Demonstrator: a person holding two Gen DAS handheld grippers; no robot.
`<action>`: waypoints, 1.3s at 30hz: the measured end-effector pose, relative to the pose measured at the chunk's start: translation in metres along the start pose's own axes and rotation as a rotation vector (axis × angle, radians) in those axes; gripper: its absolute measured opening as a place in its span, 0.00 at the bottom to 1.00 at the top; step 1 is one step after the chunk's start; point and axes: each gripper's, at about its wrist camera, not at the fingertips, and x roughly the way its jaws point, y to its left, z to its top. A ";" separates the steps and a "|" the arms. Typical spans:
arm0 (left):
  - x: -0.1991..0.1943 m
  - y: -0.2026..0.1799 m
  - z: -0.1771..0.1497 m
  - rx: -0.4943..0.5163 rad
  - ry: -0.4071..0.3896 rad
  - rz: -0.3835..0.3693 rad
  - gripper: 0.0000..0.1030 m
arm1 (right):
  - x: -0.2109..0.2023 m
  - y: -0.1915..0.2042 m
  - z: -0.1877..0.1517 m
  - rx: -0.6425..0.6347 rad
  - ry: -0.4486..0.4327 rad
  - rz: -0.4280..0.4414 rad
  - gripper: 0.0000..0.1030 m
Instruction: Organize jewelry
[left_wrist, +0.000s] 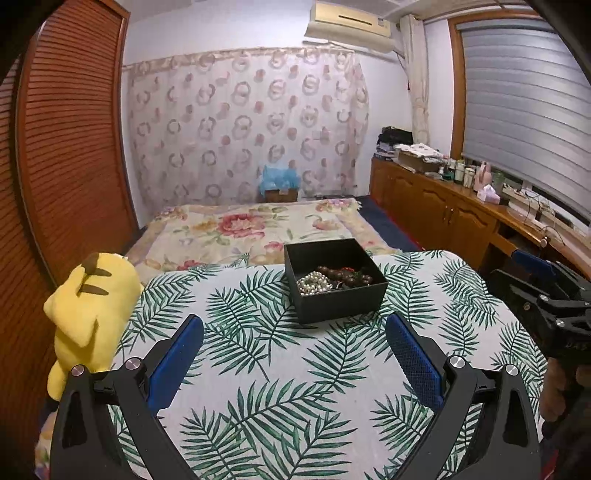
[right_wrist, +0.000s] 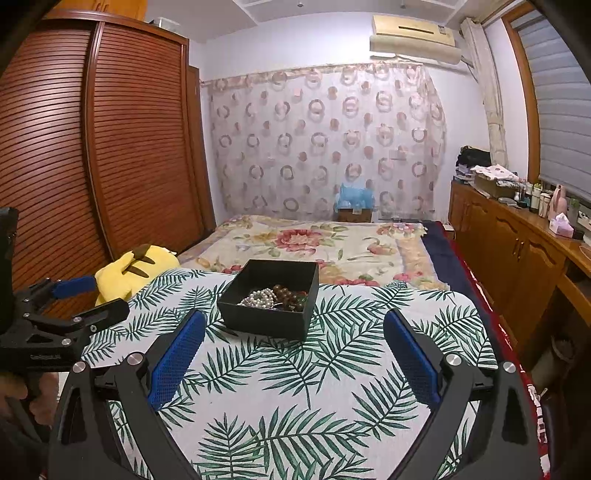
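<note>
A black open box stands at the far side of the leaf-print cloth. Inside it lie a white pearl string and dark brown beads. The box, pearls and brown beads also show in the right wrist view. My left gripper is open and empty, just short of the box. My right gripper is open and empty, near the box's front right corner. Each gripper shows at the other view's edge, the right one and the left one.
A yellow plush toy lies at the cloth's left edge. Beyond the cloth is a bed with a floral blanket. A louvred wooden wardrobe stands left. A wooden cabinet with bottles runs along the right.
</note>
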 end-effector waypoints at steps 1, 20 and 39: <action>-0.001 0.000 0.000 0.000 -0.002 0.001 0.92 | -0.001 0.000 0.000 0.001 -0.001 0.000 0.95; -0.009 -0.004 0.001 0.003 -0.019 -0.003 0.92 | -0.005 -0.001 -0.001 0.006 -0.004 -0.011 0.95; -0.014 -0.006 0.005 0.003 -0.029 -0.006 0.92 | -0.010 0.001 0.000 0.008 -0.014 -0.010 0.95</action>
